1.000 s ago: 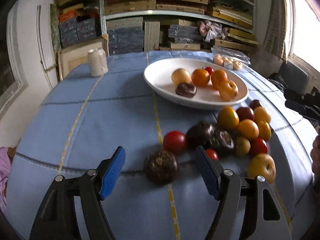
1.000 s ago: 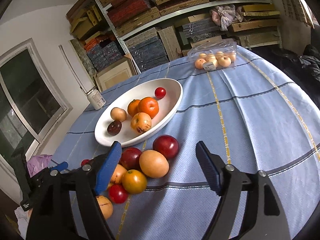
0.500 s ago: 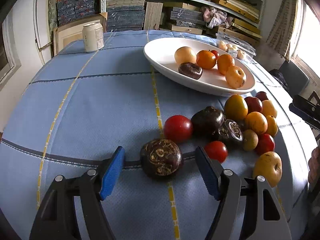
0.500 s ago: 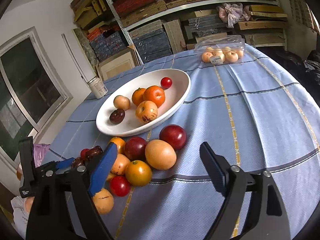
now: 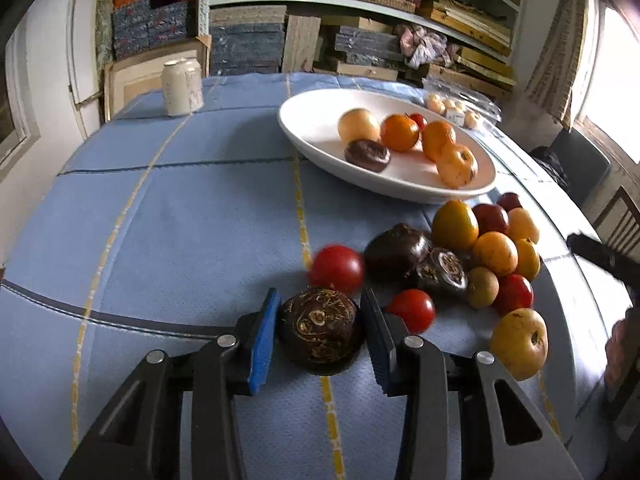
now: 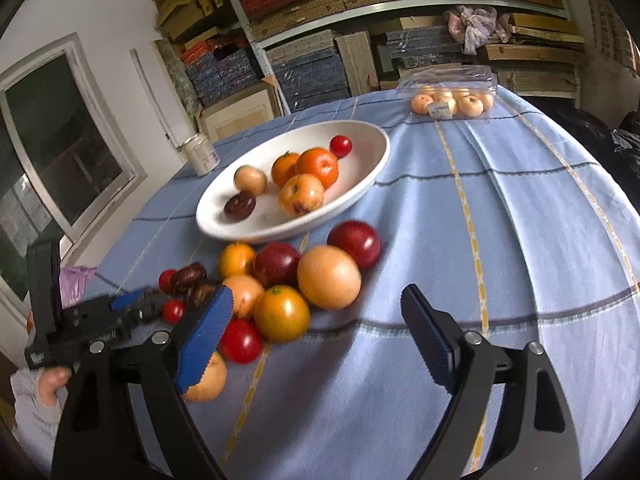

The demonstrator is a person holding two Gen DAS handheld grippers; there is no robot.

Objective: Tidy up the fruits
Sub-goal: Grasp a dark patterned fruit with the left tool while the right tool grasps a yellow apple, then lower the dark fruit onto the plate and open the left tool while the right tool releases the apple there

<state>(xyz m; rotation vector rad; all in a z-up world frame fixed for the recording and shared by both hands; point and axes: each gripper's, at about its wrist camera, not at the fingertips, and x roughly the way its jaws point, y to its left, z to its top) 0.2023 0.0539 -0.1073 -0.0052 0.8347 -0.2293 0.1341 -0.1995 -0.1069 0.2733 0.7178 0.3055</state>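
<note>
now left claw [image 5: 320,330] clamps one dark fruit [image 5: 320,334]; right claw [image 6: 316,334] gapes; six fruits in bowl [image 6: 372,160].

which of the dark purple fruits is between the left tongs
The patterned dark purple fruit nearest the camera, apart from the pile; the left tongs have just closed onto it.

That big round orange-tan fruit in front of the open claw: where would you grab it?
Around its widest middle, from the near open side. The orange-tan fruit is round and smooth; fruit crowds its left and back, bare cloth lies on its right. The right claw stands wide open, probably wide enough.
</note>
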